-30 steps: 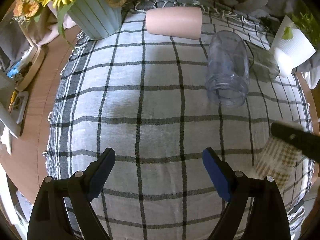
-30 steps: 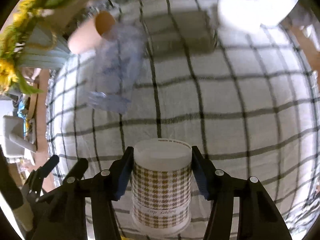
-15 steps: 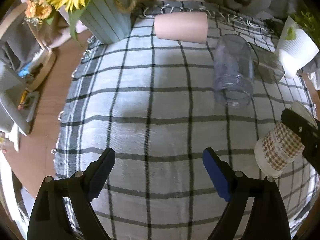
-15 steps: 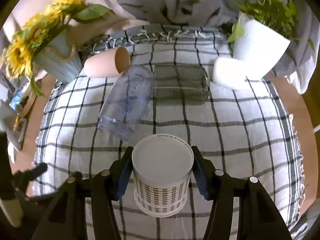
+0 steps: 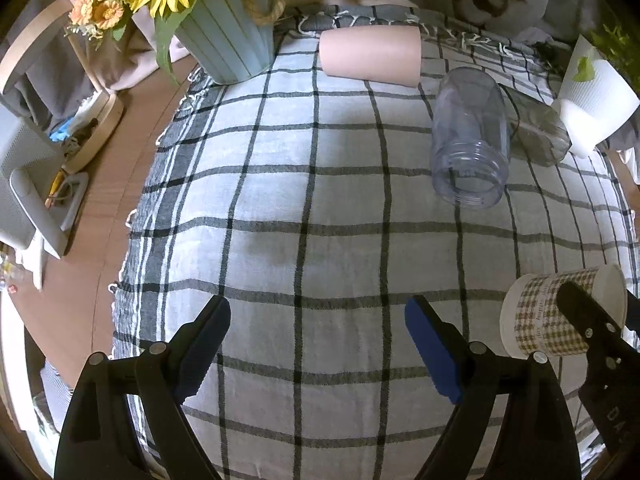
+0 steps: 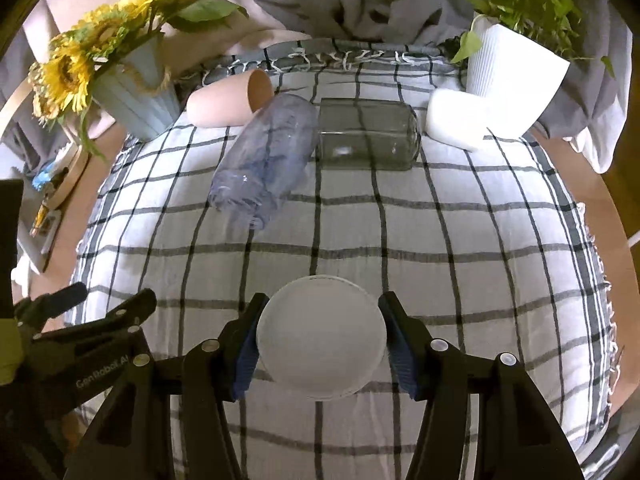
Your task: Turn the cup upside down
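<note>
My right gripper (image 6: 322, 342) is shut on a white cup with a brown houndstooth band (image 6: 322, 338). In the right wrist view I see only the cup's flat white bottom, turned towards the camera. In the left wrist view the cup (image 5: 548, 316) lies on its side in the air at the far right, held above the checked cloth (image 5: 304, 208), with the right gripper's black finger (image 5: 592, 328) across it. My left gripper (image 5: 316, 340) is open and empty, low over the cloth's near part.
On the cloth's far side lie a pink cup (image 6: 228, 102), a clear bluish plastic jar (image 6: 266, 160) and a dark glass jar (image 6: 368, 134), all on their sides. A sunflower vase (image 6: 132, 92) stands far left, a white plant pot (image 6: 512, 80) far right.
The right gripper has lifted and rotated the cup: first its patterned side faced the camera, now only its bottom does. The left wrist view has pulled back a little.
</note>
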`<state>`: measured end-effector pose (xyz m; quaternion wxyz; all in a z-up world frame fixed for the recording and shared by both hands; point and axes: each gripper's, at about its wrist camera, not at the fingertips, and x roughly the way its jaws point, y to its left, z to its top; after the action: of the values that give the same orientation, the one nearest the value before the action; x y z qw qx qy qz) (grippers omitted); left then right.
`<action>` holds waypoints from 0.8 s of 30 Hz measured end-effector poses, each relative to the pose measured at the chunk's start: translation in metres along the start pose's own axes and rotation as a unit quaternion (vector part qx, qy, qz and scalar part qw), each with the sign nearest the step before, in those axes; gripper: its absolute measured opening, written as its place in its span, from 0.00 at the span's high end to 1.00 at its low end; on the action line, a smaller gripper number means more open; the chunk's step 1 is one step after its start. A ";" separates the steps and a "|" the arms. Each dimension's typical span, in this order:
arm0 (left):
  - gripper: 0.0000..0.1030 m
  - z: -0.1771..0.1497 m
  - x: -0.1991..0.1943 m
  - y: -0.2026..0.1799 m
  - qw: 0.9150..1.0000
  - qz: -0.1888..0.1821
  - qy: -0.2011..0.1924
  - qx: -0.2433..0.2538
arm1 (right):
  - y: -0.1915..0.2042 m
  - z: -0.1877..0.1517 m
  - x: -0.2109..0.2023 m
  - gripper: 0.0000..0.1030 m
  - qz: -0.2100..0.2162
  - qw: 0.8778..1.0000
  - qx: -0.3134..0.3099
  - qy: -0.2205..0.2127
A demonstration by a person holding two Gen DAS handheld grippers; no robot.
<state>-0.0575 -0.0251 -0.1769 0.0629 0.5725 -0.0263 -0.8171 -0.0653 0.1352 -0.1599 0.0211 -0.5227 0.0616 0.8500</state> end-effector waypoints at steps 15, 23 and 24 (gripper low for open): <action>0.08 -0.007 -0.047 -0.004 0.999 0.001 -0.053 0.001 | -0.012 -0.007 -0.065 0.17 0.009 0.998 0.022 -0.059; 0.00 -0.011 -0.117 -0.008 0.989 -0.009 -0.147 -0.006 | -0.022 -0.016 -0.141 0.08 0.006 0.988 0.016 -0.151; 0.00 -0.012 -0.125 -0.009 0.988 -0.008 -0.156 -0.006 | -0.024 -0.017 -0.146 0.07 0.006 0.987 0.018 -0.158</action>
<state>-0.0049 0.0010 -0.0657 0.0545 0.4379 -0.0262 -0.8970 0.0182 0.1607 -0.0394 0.0353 -0.3813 0.0756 0.9207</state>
